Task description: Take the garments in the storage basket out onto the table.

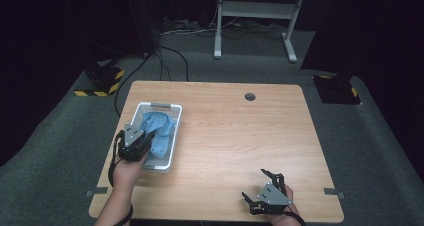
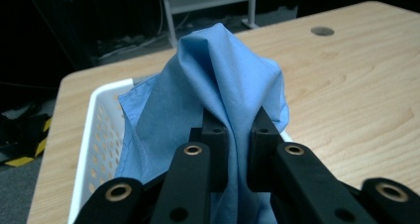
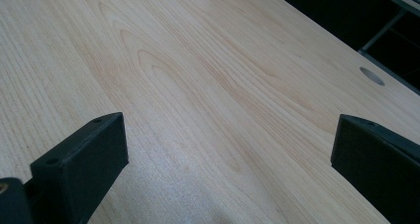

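A blue cloth [image 1: 159, 130] lies bunched in a white perforated basket [image 1: 169, 157] at the table's left side. My left gripper [image 1: 145, 138] is over the basket's near end, shut on a fold of the blue cloth [image 2: 223, 80], which rises in a peak above the jaws. In the left gripper view the gripper [image 2: 238, 130] pinches the fabric between both black fingers. My right gripper [image 1: 260, 184] rests near the table's front edge on the right, open, with bare wood between its jaws; in the right gripper view the gripper [image 3: 228, 149] stands wide apart.
The wooden table [image 1: 235, 136] has a round cable hole [image 1: 250, 96] near its far edge. The basket's white wall [image 2: 96, 135] shows at the left. Beyond the table stand a white metal frame [image 1: 255, 16] and yellow-black striped bases [image 1: 102, 81] on grey carpet.
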Demonstrator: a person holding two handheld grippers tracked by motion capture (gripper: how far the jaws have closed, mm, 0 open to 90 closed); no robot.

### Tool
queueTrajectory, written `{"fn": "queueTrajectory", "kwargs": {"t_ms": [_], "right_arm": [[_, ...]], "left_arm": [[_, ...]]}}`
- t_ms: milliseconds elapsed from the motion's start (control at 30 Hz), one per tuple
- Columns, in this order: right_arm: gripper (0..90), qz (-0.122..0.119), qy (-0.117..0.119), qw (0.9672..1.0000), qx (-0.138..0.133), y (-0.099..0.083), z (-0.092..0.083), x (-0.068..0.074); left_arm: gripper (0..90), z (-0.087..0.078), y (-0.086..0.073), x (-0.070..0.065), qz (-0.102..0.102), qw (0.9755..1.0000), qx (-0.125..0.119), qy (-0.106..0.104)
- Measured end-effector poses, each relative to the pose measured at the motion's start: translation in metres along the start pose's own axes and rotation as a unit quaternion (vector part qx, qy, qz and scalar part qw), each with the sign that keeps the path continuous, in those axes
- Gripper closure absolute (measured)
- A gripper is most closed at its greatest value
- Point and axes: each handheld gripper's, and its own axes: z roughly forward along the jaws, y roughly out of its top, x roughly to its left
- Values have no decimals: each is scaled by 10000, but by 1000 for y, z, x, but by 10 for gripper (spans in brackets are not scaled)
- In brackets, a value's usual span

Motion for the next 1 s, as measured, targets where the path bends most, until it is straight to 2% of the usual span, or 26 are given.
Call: {"fn": "queueTrajectory", "kwargs": {"t_ms": [267, 500, 767, 1000], "right_arm": [[5, -7, 4, 10000, -3, 0, 0, 0], [5, -6, 6, 10000, -2, 0, 0, 0], [5, -3, 7, 10000, -4, 0, 0, 0], [5, -4, 6, 10000, -8, 0, 0, 0]], "left_arm": [[825, -8, 5, 2, -102, 9997, -209, -18], [824, -13, 6, 5, -213, 9991, -363, 49], [825, -20, 10, 4, -266, 9980, -578, 58], [824, -24, 13, 1, -288, 9973, -670, -8]]}}
